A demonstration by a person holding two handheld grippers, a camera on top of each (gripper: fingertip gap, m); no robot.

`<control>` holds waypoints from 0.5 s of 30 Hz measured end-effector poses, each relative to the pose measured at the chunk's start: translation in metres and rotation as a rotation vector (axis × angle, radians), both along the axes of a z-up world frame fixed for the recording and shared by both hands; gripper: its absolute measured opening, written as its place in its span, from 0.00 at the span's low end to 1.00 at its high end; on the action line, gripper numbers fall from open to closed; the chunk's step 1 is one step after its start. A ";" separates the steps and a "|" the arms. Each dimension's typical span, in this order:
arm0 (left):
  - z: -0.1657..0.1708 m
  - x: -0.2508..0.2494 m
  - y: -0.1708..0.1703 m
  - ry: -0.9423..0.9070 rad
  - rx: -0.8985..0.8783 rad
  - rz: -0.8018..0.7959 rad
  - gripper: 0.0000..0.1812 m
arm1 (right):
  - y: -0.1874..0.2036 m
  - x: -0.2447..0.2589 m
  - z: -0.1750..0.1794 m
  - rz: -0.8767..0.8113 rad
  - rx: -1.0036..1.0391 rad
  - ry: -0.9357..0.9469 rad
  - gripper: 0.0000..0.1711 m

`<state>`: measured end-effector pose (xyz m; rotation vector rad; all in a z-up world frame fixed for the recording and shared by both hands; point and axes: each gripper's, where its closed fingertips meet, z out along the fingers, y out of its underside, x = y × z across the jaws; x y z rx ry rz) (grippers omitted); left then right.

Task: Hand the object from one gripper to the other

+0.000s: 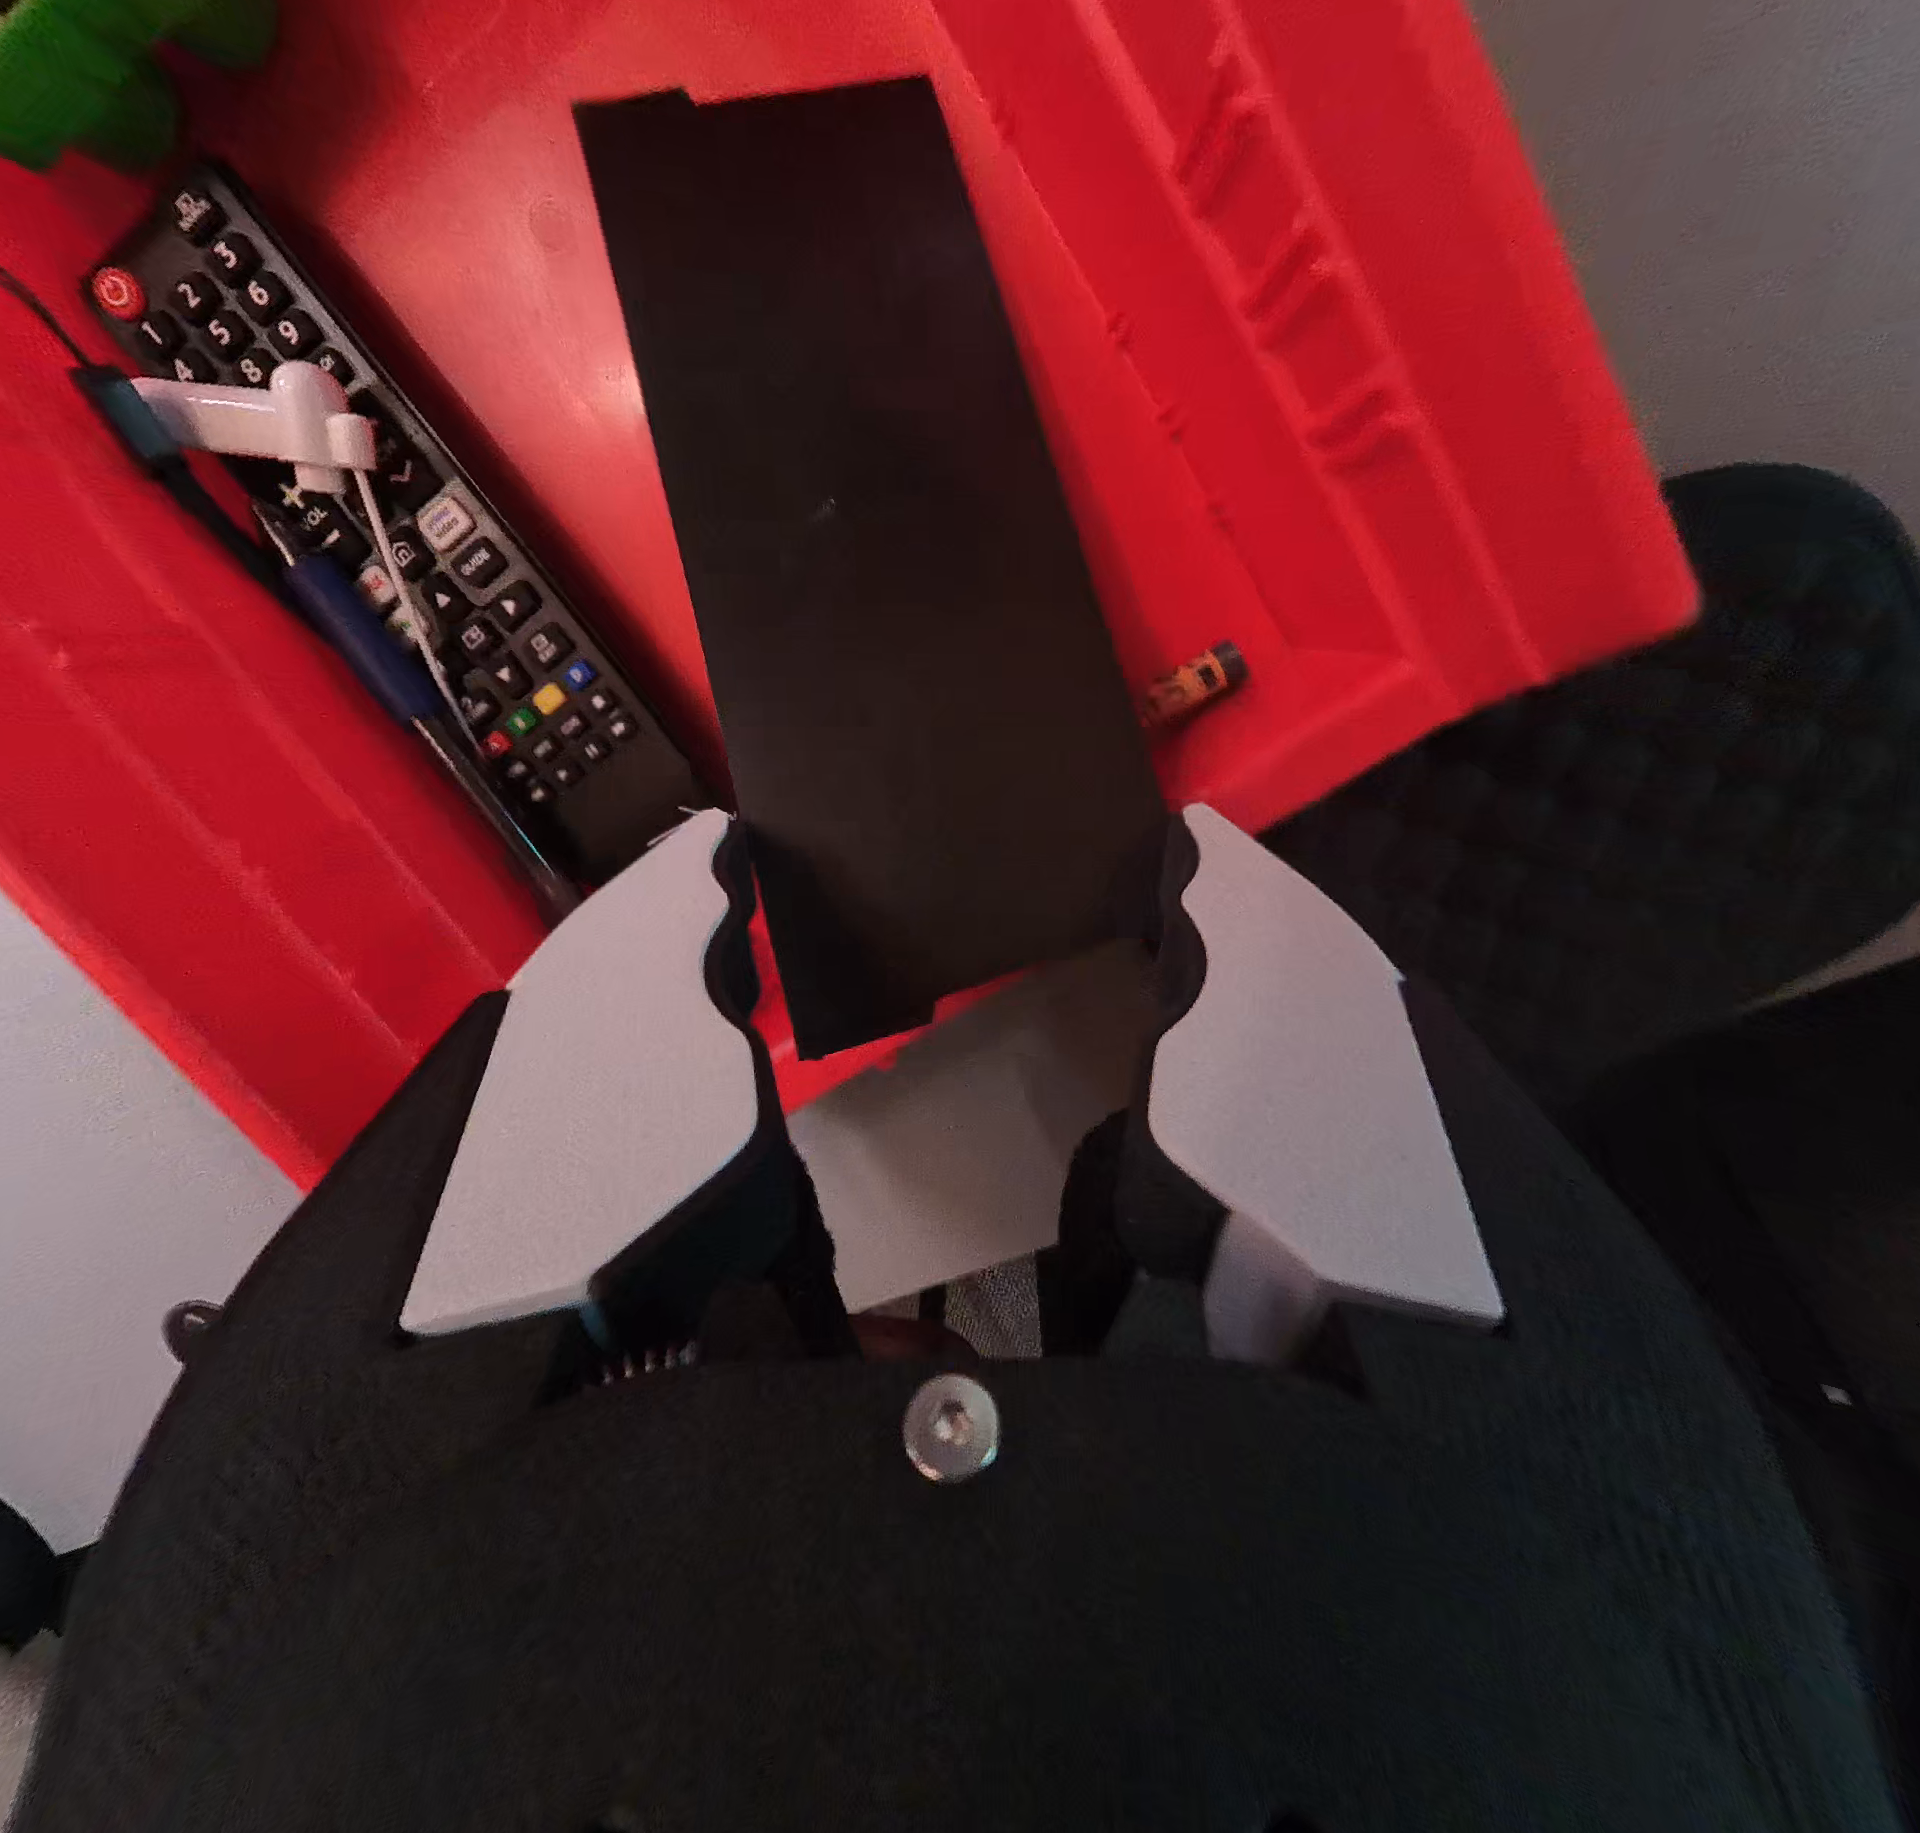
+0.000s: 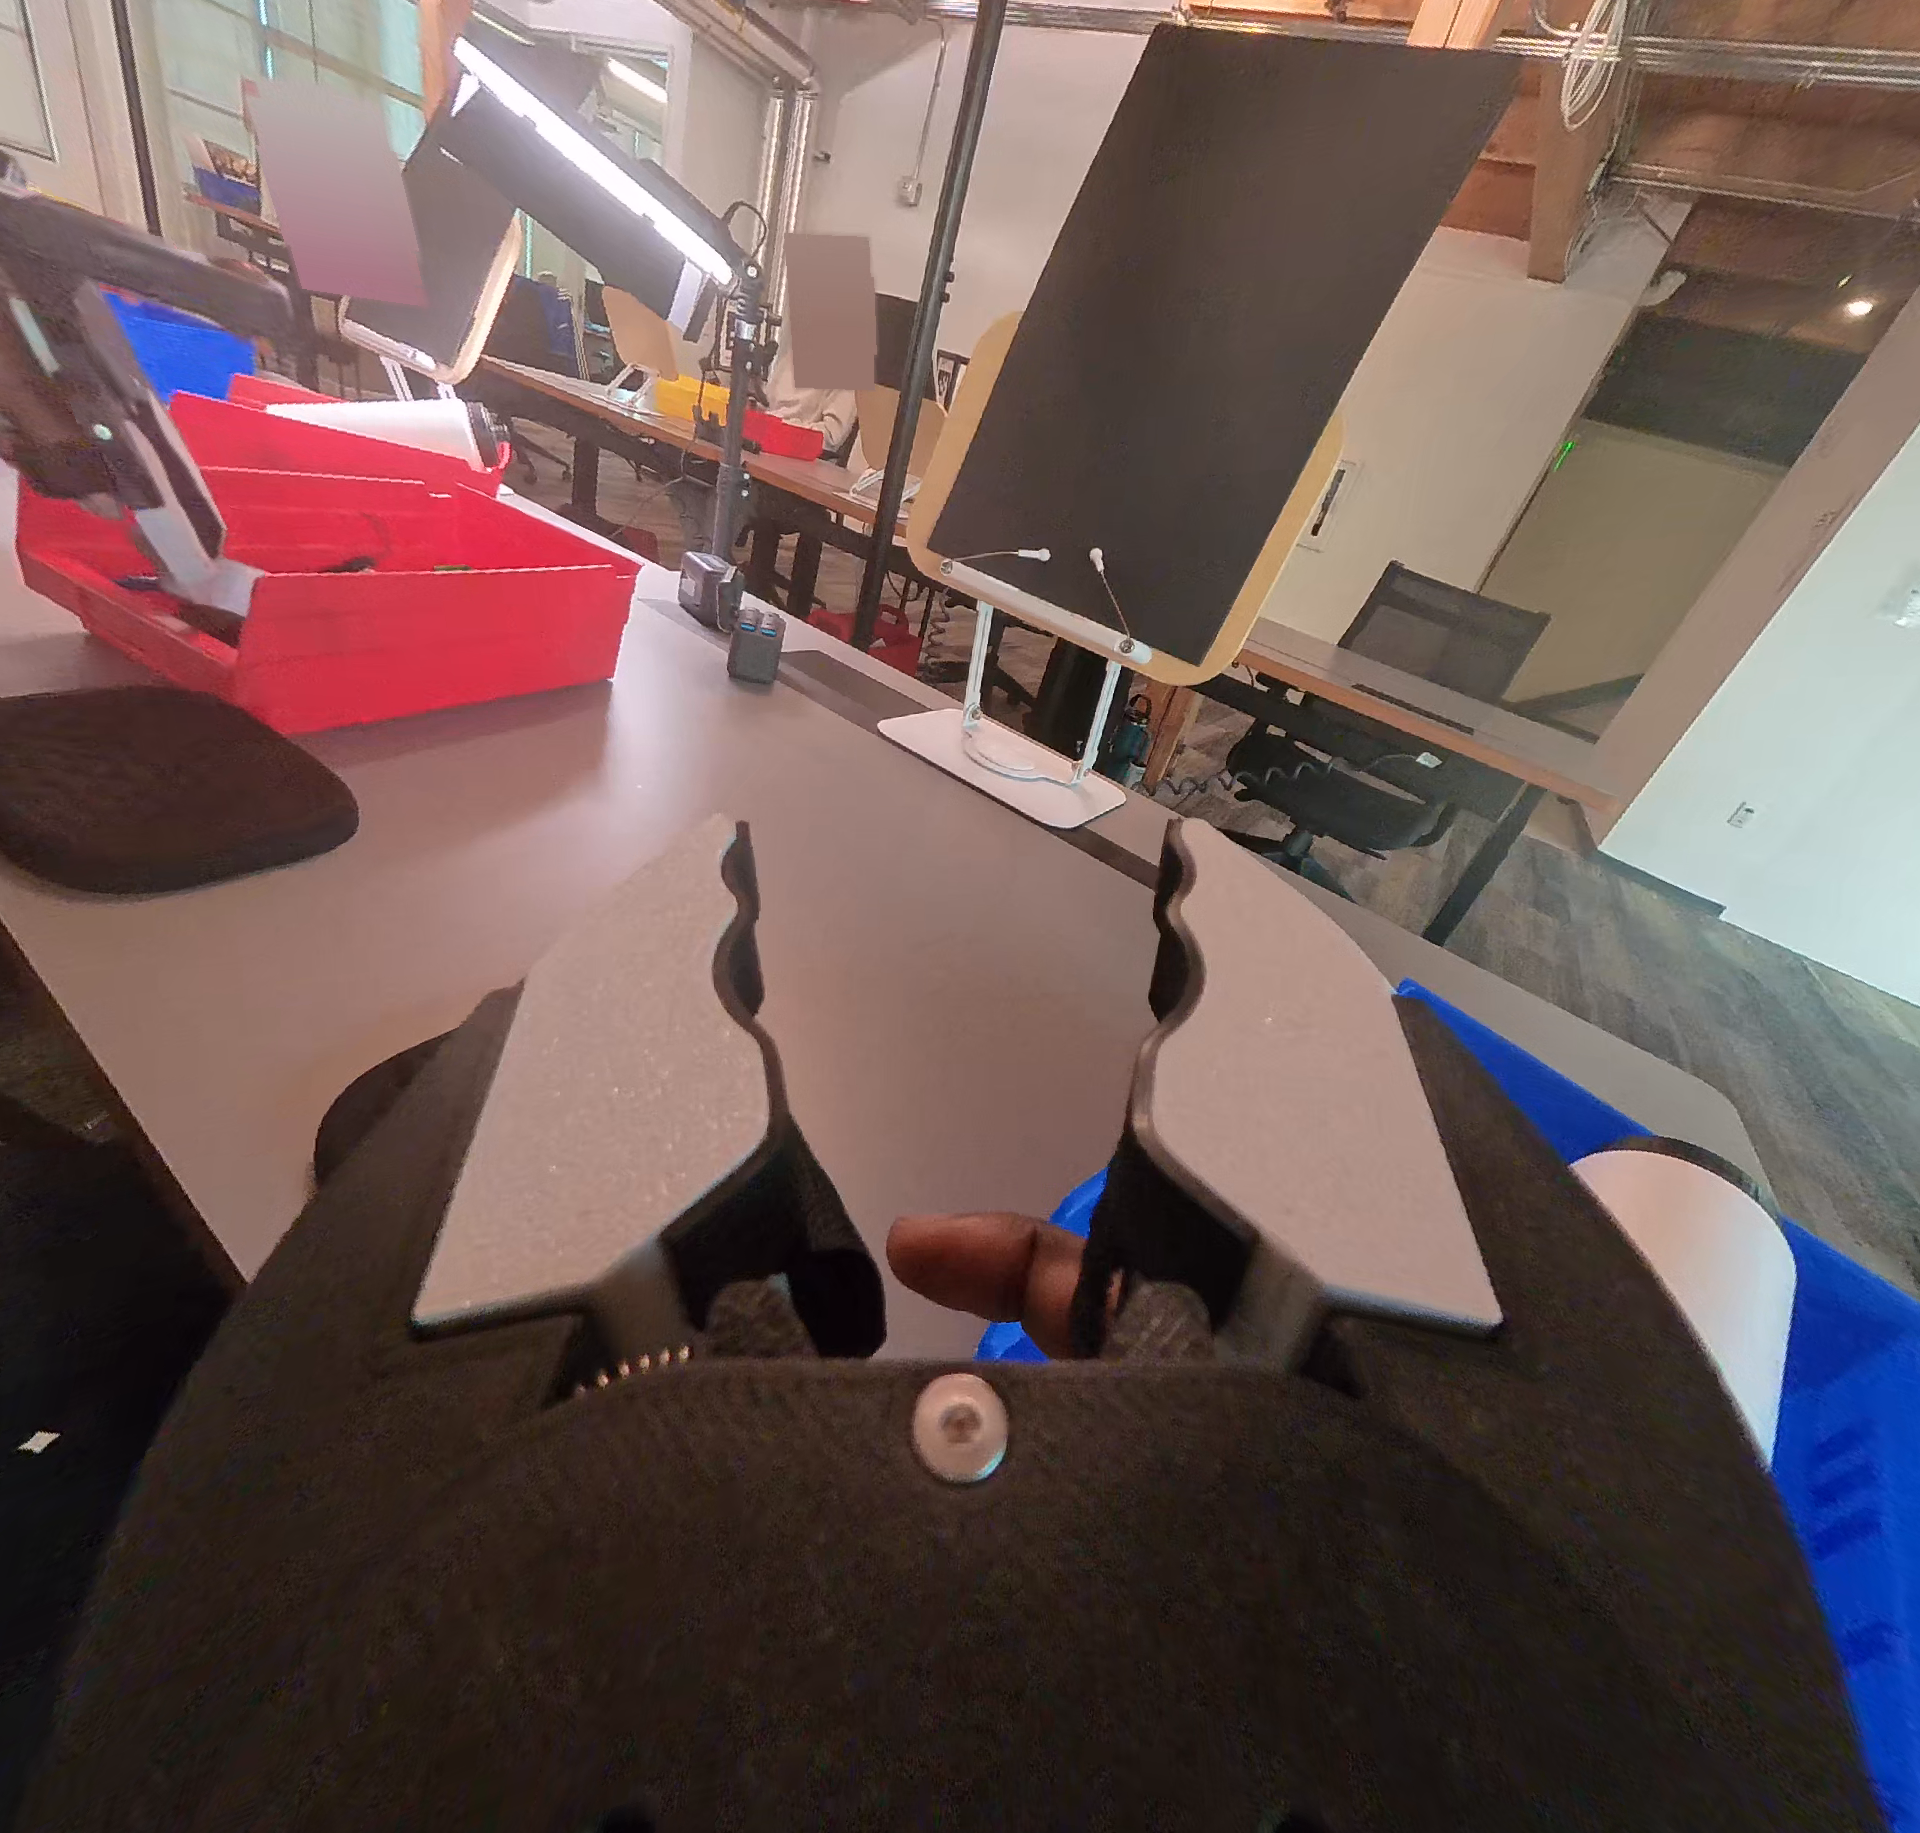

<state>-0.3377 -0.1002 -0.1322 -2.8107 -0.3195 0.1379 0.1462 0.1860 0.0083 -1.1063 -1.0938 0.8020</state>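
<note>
A grey table (image 2: 644, 848) carries a red bin (image 2: 436, 630) at its far left and a black mesh pad (image 2: 156, 786) just in front of that bin, near the left edge. Farther along, a tilted black board in a wooden frame stands on a white stand (image 2: 1003, 755) near the table's far edge, with a small grey device (image 2: 753, 640) between the stand and the red bin. At the near right corner, a blue bin (image 2: 1860, 1388) rests on the table.
</note>
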 end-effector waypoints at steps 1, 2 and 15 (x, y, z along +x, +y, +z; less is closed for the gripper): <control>0.005 0.001 -0.005 0.022 0.003 0.006 0.21 | 0.000 0.000 0.000 -0.001 0.003 -0.003 0.43; 0.008 0.003 -0.006 0.038 0.035 0.020 0.07 | -0.001 -0.001 0.000 -0.001 0.007 -0.006 0.43; 0.040 0.069 -0.007 0.585 0.530 -0.526 0.46 | -0.005 0.000 0.001 0.007 0.026 -0.011 0.43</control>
